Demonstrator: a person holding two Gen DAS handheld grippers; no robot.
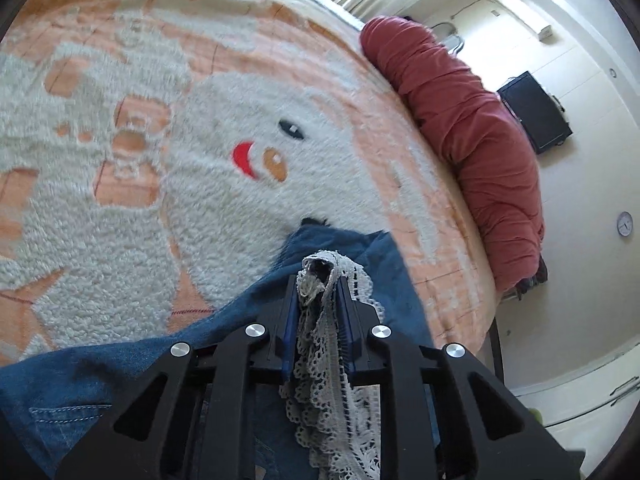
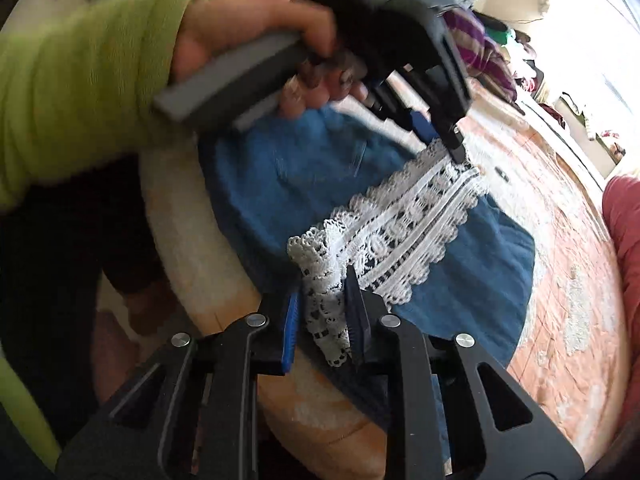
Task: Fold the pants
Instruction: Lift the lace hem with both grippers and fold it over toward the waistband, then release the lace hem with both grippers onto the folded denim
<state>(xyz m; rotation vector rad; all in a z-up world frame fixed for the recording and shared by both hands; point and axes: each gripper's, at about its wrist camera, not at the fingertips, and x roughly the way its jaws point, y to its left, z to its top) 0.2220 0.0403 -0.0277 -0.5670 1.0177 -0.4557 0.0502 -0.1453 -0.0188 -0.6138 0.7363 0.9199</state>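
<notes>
The pants are blue denim (image 1: pixel 120 376) with a white lace hem (image 1: pixel 324 360). They lie on a fluffy orange and white bedspread (image 1: pixel 200 80). My left gripper (image 1: pixel 318 280) is shut on one end of the lace hem. In the right wrist view the denim (image 2: pixel 304 184) is spread near the bed's edge and the lace band (image 2: pixel 416 216) stretches across it. My right gripper (image 2: pixel 324 284) is shut on the near end of the lace. The left gripper (image 2: pixel 444 140), held by a hand in a green sleeve, pinches the far end.
A rolled red quilt (image 1: pixel 472 132) lies along the bed's far edge, and shows in the right wrist view (image 2: pixel 624 232). Clothes (image 2: pixel 480 44) are piled at the back. The bed's rounded edge (image 2: pixel 180 248) is close to my right gripper.
</notes>
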